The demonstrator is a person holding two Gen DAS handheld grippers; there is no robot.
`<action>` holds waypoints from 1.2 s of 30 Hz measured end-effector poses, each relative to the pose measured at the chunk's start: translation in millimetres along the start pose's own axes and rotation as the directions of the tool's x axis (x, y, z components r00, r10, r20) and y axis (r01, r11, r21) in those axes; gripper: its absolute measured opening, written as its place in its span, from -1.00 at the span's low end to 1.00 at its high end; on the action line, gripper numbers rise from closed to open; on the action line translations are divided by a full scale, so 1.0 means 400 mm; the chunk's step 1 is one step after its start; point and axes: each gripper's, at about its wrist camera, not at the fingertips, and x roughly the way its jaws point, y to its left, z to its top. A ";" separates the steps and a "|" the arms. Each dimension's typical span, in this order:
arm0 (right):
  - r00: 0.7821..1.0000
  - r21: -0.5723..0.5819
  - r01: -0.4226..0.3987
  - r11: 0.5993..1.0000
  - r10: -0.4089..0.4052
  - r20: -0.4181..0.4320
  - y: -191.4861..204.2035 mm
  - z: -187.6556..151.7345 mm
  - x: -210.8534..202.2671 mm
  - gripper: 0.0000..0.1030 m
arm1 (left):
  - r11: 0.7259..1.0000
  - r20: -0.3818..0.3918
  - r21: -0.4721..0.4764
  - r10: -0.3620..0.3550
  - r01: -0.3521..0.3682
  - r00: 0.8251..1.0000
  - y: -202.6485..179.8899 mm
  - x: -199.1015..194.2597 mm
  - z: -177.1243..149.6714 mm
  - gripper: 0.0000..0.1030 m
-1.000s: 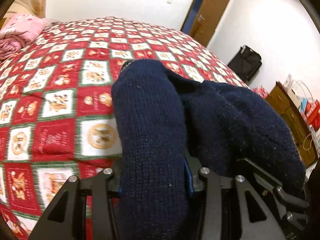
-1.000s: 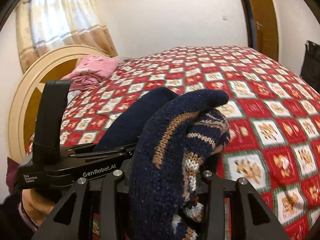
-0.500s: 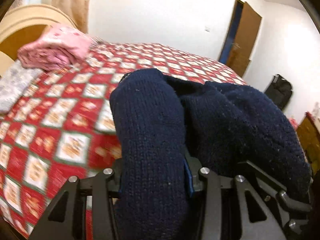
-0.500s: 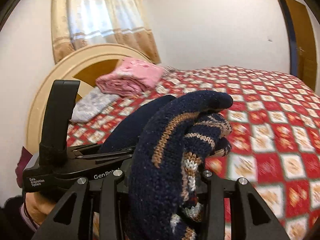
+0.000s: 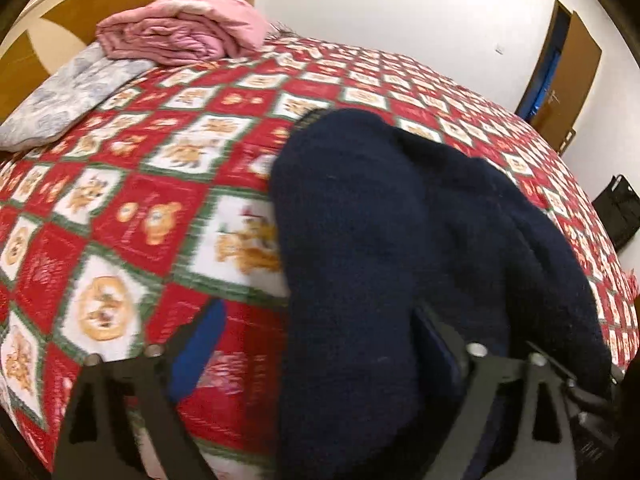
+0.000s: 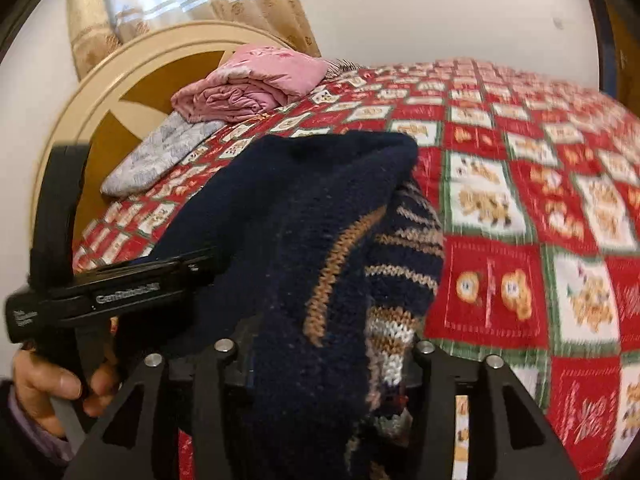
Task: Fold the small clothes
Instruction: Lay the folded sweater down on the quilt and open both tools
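Note:
A navy knitted sweater (image 5: 380, 220) with tan and white pattern bands (image 6: 400, 272) hangs bunched across both grippers, just above the red patchwork bedspread (image 5: 140, 220). My left gripper (image 5: 316, 316) is opening. Its left blue pad (image 5: 200, 344) stands clear of the cloth, and the sweater rests against the right finger. My right gripper (image 6: 324, 340) is also opening, with the bunched sweater still filling the gap between its fingers. The left gripper's black body (image 6: 120, 292) and the hand (image 6: 44, 384) holding it show at the left of the right wrist view.
A folded pink blanket (image 5: 180, 32) and a grey-white pillow (image 5: 68, 96) lie at the bed's head, against the cream and brown headboard (image 6: 120, 92). A brown door (image 5: 560, 64) and a black bag (image 5: 616, 208) stand beyond the bed's far side.
Both grippers have swung with the sweater toward the headboard and sunk closer to the bedspread. The left jaws have spread wide, freeing the left pad. The right jaws stand slightly wider.

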 end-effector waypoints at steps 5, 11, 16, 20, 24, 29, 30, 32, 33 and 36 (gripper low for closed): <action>0.998 0.127 -0.063 0.990 0.065 -0.011 -0.057 -0.047 -0.088 0.18 | 0.999 0.044 -0.001 0.046 -0.046 0.998 0.034 -0.064 -0.012 0.86; 0.989 0.027 0.062 0.998 -0.065 0.136 0.017 -0.042 -0.222 0.18 | 0.986 0.110 0.113 0.111 -0.123 0.988 -0.034 -0.131 -0.042 0.85; 0.993 -0.086 0.071 0.994 -0.062 0.100 0.107 -0.021 -0.184 -0.08 | 0.972 0.125 0.177 0.130 -0.151 0.984 -0.104 -0.144 -0.090 0.85; 0.993 -0.063 0.114 0.992 -0.114 -0.008 0.079 -0.055 -0.099 -0.18 | 0.968 0.088 0.185 0.156 -0.170 0.984 -0.119 -0.129 -0.127 0.84; 0.994 0.005 0.106 0.994 -0.106 -0.036 0.034 -0.085 -0.097 -0.18 | 0.971 0.068 0.175 0.154 -0.164 0.986 -0.115 -0.137 -0.155 0.84; 0.992 0.030 0.119 0.992 -0.118 -0.037 0.075 -0.116 -0.183 -0.02 | 0.970 0.105 0.170 0.156 -0.172 0.982 -0.115 -0.196 -0.182 0.84; 0.991 0.019 0.134 0.991 -0.134 -0.017 0.095 -0.131 -0.213 0.08 | 0.971 0.115 0.167 0.155 -0.173 0.981 -0.111 -0.215 -0.192 0.84; 0.983 -0.001 0.179 0.984 -0.178 0.040 0.131 -0.163 -0.277 0.39 | 0.973 0.134 0.158 0.149 -0.170 0.980 -0.105 -0.248 -0.212 0.85; 0.979 -0.004 0.192 0.981 -0.192 0.069 0.146 -0.175 -0.307 0.41 | 0.974 0.147 0.149 0.147 -0.169 0.978 -0.100 -0.272 -0.223 0.88; 0.968 0.008 0.213 0.977 -0.212 0.138 0.186 -0.207 -0.395 0.41 | 0.975 0.202 0.140 0.143 -0.174 0.969 -0.095 -0.340 -0.252 0.98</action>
